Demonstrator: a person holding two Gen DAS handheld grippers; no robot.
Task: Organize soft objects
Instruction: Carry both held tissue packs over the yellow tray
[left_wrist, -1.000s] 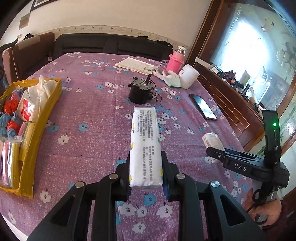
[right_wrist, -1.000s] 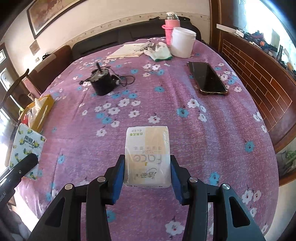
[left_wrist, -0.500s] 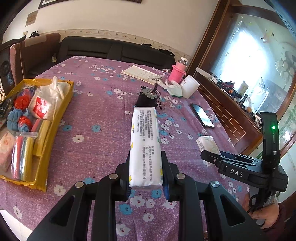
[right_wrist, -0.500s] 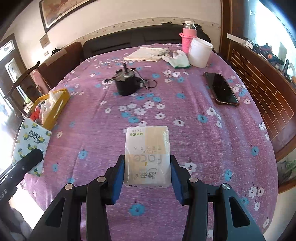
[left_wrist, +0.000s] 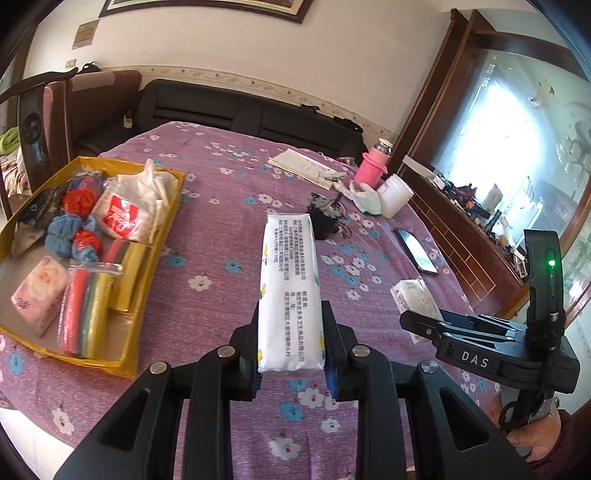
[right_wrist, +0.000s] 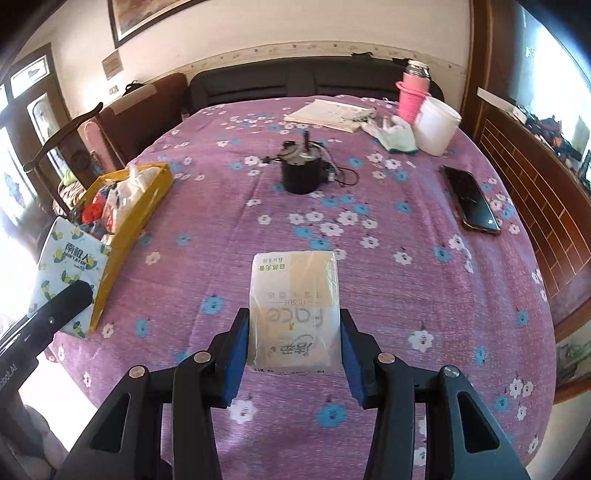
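Note:
My left gripper (left_wrist: 291, 343) is shut on a long white tissue pack (left_wrist: 288, 295) and holds it above the purple flowered tablecloth. My right gripper (right_wrist: 293, 350) is shut on a small yellow-and-white tissue pack (right_wrist: 295, 306), also held above the cloth. A yellow tray (left_wrist: 151, 254) at the left holds soft things: a pink tissue pack (left_wrist: 38, 291), blue and red yarn balls (left_wrist: 74, 229), a white bag (left_wrist: 129, 206) and coloured rolls (left_wrist: 85, 306). The tray also shows in the right wrist view (right_wrist: 147, 199), with the left gripper's pack (right_wrist: 70, 273) in front of it.
A black motor with wires (right_wrist: 301, 170) stands mid-table. A phone (right_wrist: 471, 199) lies at the right. A white tub (right_wrist: 436, 125), a pink bottle (right_wrist: 412, 92), a white glove (right_wrist: 391, 133) and papers (right_wrist: 328, 112) are at the far end. A wooden cabinet (left_wrist: 472, 236) flanks the right side.
Both grippers have risen and pulled back with their packs. The left one has swung so that the yellow tray shows more fully at the left.

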